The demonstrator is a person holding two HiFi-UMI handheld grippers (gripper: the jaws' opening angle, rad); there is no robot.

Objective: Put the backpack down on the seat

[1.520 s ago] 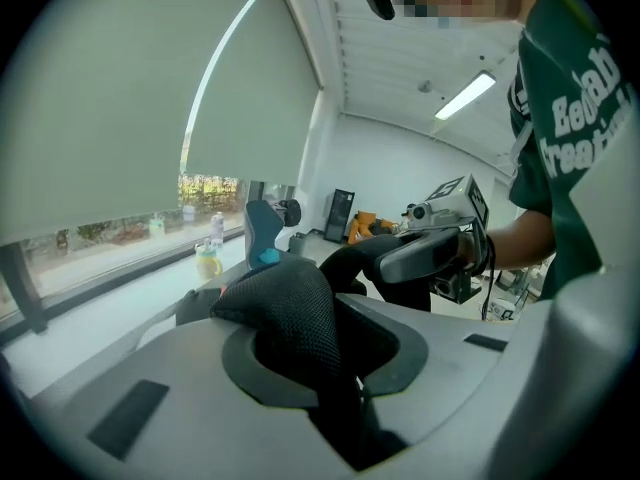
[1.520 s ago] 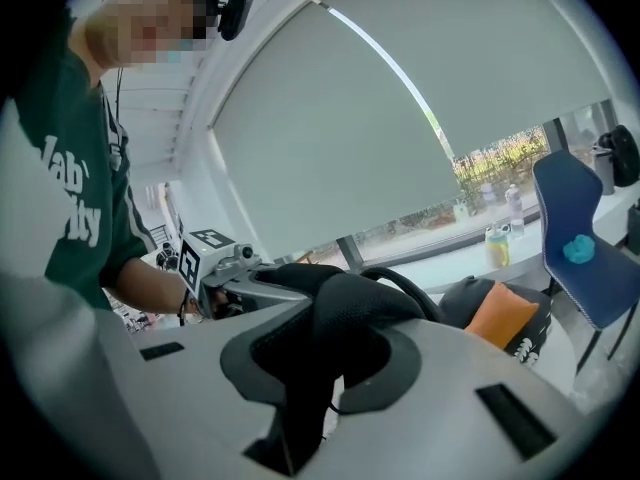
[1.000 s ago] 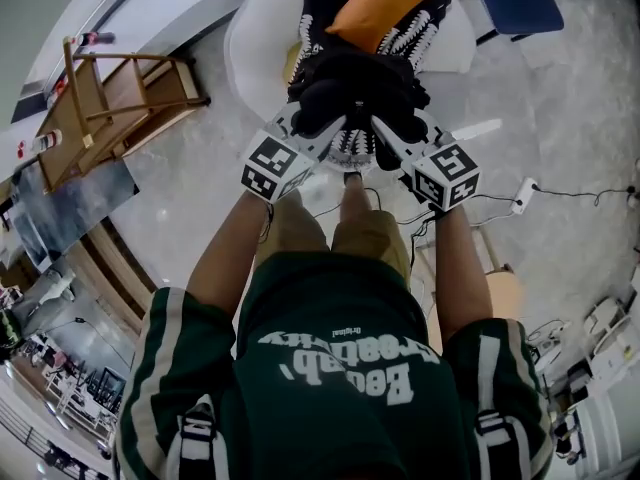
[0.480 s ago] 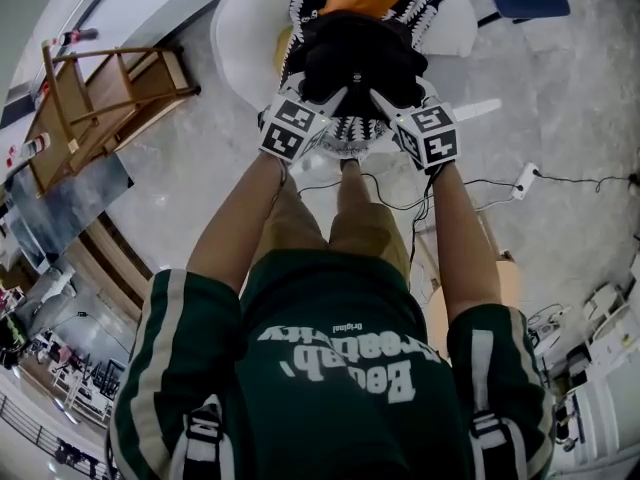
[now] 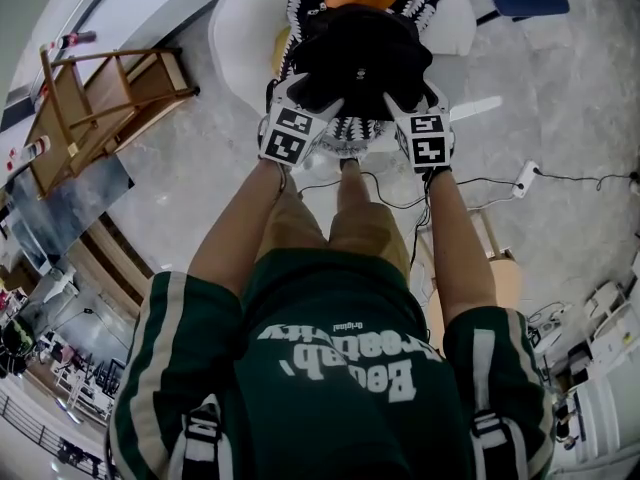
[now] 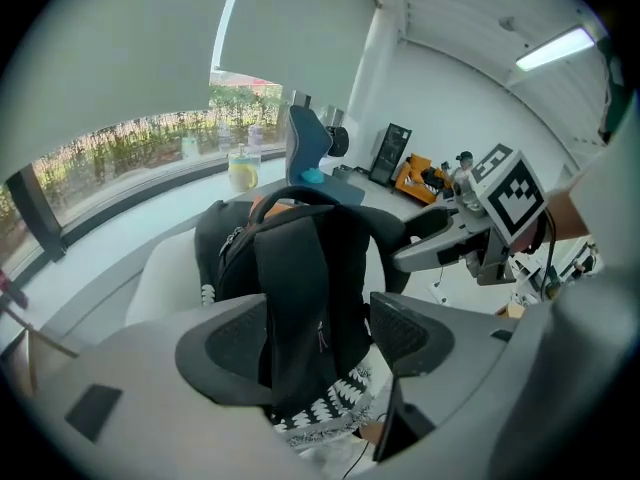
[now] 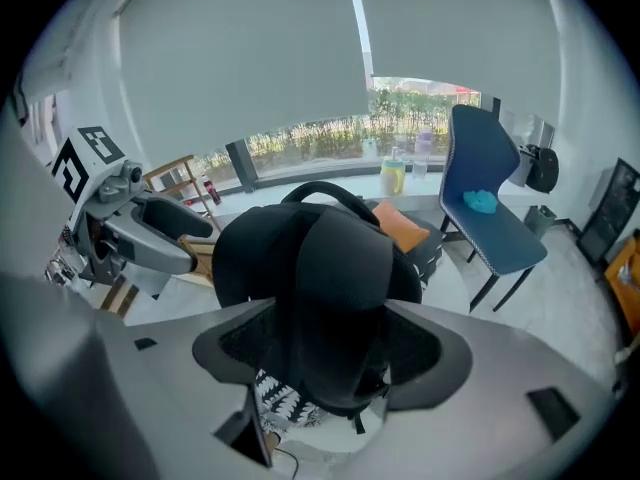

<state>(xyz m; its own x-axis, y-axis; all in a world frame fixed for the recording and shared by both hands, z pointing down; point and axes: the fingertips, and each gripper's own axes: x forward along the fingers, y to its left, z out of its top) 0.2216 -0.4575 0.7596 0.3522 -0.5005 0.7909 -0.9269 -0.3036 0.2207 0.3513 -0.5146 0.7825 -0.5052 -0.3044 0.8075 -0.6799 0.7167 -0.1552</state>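
Black backpack [image 5: 355, 53] on white seat [image 5: 235, 48]. Left tool [image 6: 320, 336], right tool [image 7: 330, 346]: jaws just opened wide, backpack between, ungripped.

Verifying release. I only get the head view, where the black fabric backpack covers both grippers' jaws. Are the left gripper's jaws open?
Observer: Yes. In the left gripper view the left gripper has its jaws wide apart, having just opened. A flat black shoulder strap of the black fabric backpack hangs between them, not clamped.
Operator: Right gripper?
Observer: Same in the right gripper view. The right gripper has just opened its jaws wide, with a padded black shoulder strap between the pads.
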